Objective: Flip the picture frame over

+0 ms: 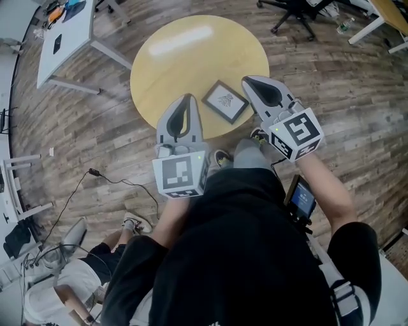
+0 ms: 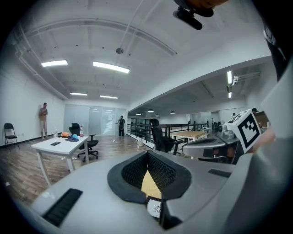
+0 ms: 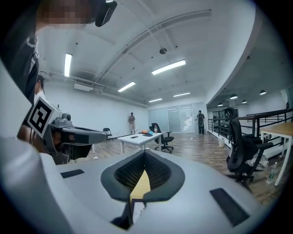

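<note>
The picture frame [image 1: 225,101], dark-rimmed with a white drawing facing up, lies flat near the front edge of the round yellow table [image 1: 185,57]. My left gripper [image 1: 188,97] hovers above the table's near edge, left of the frame, shut and holding nothing. My right gripper [image 1: 246,81] hangs just right of the frame, also shut and empty. In the left gripper view, a slice of the frame [image 2: 155,209] and table [image 2: 151,183] shows below the closed jaws. The right gripper view gives the same glimpse of the frame [image 3: 137,208]. Both grippers are well above the frame.
A white desk [image 1: 64,44] stands at the back left and a black office chair [image 1: 296,9] at the back right. A cable [image 1: 115,181] runs over the wooden floor. A seated person [image 1: 83,274] is at the lower left. My own legs are close to the table's front edge.
</note>
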`<state>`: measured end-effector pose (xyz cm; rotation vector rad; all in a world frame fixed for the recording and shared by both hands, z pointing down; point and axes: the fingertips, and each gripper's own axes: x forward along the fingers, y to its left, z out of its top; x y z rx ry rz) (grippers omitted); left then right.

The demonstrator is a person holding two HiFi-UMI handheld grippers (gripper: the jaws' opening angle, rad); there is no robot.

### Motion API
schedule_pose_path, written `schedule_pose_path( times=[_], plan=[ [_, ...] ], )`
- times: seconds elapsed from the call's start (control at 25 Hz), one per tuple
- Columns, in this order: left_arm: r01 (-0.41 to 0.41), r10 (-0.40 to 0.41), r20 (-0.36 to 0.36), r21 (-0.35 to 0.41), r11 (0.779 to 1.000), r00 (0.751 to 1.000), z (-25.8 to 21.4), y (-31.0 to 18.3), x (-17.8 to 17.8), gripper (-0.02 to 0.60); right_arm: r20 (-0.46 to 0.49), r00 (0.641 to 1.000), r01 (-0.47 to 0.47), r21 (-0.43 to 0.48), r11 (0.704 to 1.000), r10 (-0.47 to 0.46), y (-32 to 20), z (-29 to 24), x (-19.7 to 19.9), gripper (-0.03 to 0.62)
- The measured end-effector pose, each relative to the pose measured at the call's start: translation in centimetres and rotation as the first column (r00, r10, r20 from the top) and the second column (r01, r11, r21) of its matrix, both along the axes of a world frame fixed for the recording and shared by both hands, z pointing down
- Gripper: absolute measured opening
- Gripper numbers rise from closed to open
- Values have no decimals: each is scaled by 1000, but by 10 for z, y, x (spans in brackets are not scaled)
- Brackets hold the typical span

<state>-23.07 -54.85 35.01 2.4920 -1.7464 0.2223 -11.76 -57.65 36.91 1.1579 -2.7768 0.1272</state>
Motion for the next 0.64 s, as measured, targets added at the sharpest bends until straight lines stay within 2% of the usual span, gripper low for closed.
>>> schedule_pose_path(
  times=[0.64],
  plan=[
    [-22,22,-1,-6,1000,1000,-1,-7,20,23,-10,1000,-1,-12,1000,1,-7,4,18,18]
  ],
)
